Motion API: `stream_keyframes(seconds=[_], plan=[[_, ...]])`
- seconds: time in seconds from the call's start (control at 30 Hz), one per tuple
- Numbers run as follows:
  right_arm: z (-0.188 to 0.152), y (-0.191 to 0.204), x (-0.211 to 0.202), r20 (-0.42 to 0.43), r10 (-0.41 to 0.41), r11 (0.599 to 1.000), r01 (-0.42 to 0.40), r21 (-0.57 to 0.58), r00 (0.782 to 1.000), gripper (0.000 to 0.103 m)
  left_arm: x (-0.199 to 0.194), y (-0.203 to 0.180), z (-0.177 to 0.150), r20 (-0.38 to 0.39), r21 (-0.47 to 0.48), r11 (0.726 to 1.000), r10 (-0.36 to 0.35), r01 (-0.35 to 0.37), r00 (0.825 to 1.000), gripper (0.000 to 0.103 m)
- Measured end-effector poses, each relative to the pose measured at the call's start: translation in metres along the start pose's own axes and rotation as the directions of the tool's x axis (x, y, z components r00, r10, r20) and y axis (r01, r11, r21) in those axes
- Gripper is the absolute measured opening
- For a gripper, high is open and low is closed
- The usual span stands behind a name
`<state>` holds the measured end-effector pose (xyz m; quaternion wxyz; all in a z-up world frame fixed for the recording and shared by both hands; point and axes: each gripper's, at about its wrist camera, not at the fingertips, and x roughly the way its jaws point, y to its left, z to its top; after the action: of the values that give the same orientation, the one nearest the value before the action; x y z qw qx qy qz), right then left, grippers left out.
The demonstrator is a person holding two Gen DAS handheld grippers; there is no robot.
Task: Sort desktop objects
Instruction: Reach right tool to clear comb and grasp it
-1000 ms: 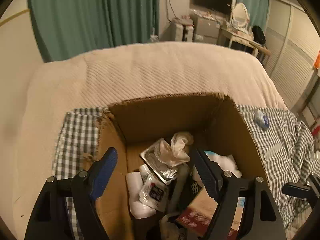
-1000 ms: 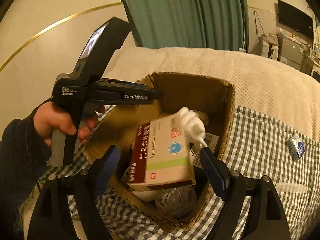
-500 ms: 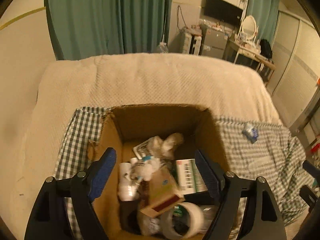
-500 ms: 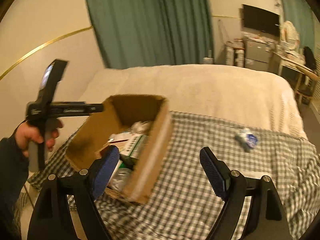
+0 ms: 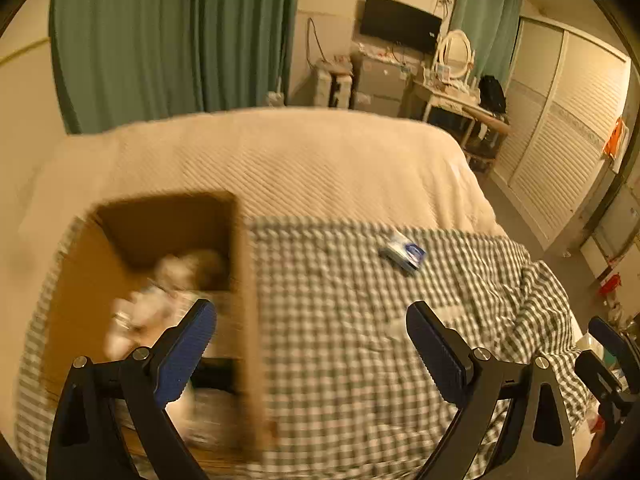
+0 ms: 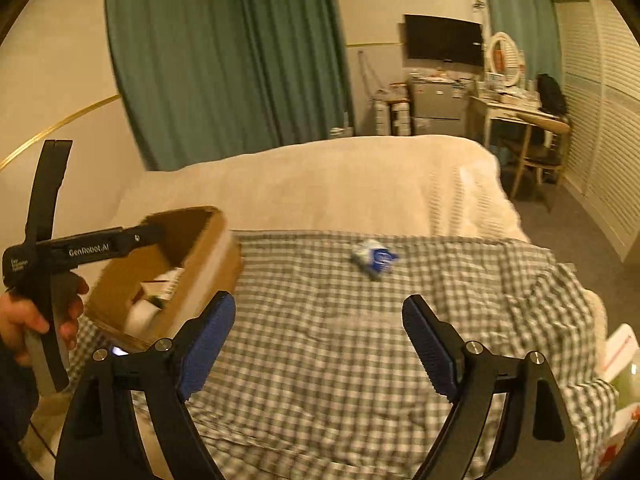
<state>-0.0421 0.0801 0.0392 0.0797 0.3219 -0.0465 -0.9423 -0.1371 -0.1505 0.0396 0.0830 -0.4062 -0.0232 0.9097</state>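
Two wide-open, empty claws, left [image 5: 310,340] and right [image 6: 318,334], face the small blue-and-white packet [image 6: 374,258] on the bed's green checked cloth [image 6: 320,360], seemingly destined for the brown cardboard box [image 6: 192,256].

Blurred beyond telling apart in the left wrist view: contents of the cardboard box [image 5: 168,240]; too smeared to read, print on the small blue-and-white packet [image 6: 374,258].
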Motion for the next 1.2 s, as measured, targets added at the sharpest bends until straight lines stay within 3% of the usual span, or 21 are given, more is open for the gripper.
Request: stream_keyframes(seconds=[0.17,0.37,0.5,0.63,0.77,0.83,0.93,0.97,1.03,1.13,1.2], plan=[[-0.02,-0.049,0.004,-0.012,-0.043,0.998,0.043,0.035,0.999,0.086,0.059,-0.044,-0.033,-0.036,-0.031,0.999,0.01,-0.011,0.999,0.098],[-0.052,-0.093,0.058,-0.089,-0.057,0.997,0.061,0.05,0.994,0.086,0.141,-0.065,-0.078,-0.103,-0.059,0.997,0.037,-0.044,0.994,0.098],[-0.066,-0.101,0.106,-0.174,-0.061,0.993,0.043,-0.107,0.983,0.086,0.178,-0.073,-0.091,-0.161,0.04,0.992,0.123,-0.117,0.979,0.098],[-0.06,-0.102,0.155,-0.261,-0.05,0.929,-0.051,-0.367,0.964,0.086,0.189,-0.072,-0.094,-0.154,0.075,0.985,0.164,-0.154,0.974,0.098],[-0.048,-0.107,0.197,-0.308,0.047,0.896,-0.176,-0.408,0.95,0.086,0.194,-0.074,-0.097,-0.152,0.099,0.984,0.164,-0.15,0.975,0.098],[-0.047,-0.103,0.217,-0.349,0.089,0.846,-0.255,-0.467,0.933,0.085,0.198,-0.076,-0.097,-0.141,0.114,0.981,0.174,-0.159,0.975,0.098],[-0.053,-0.092,0.241,-0.395,0.075,0.747,-0.314,-0.586,0.915,0.082,0.202,-0.076,-0.094,-0.144,0.111,0.982,0.168,-0.152,0.975,0.098],[-0.054,-0.091,0.247,-0.406,0.075,0.738,-0.325,-0.592,0.911,0.081,0.203,-0.075,-0.093,-0.146,0.104,0.984,0.162,-0.148,0.976,0.098],[-0.053,-0.09,0.265,-0.416,0.08,0.74,-0.333,-0.584,0.906,0.08,0.204,-0.073,-0.092,-0.148,0.094,0.985,0.158,-0.145,0.976,0.098],[-0.057,-0.094,0.284,-0.456,0.142,0.782,-0.382,-0.493,0.879,0.08,0.204,-0.07,-0.094,-0.159,0.087,0.985,0.16,-0.148,0.974,0.098],[-0.061,-0.097,0.283,-0.457,0.153,0.801,-0.381,-0.462,0.876,0.076,0.201,-0.069,-0.095,-0.16,0.083,0.985,0.163,-0.151,0.974,0.098]])
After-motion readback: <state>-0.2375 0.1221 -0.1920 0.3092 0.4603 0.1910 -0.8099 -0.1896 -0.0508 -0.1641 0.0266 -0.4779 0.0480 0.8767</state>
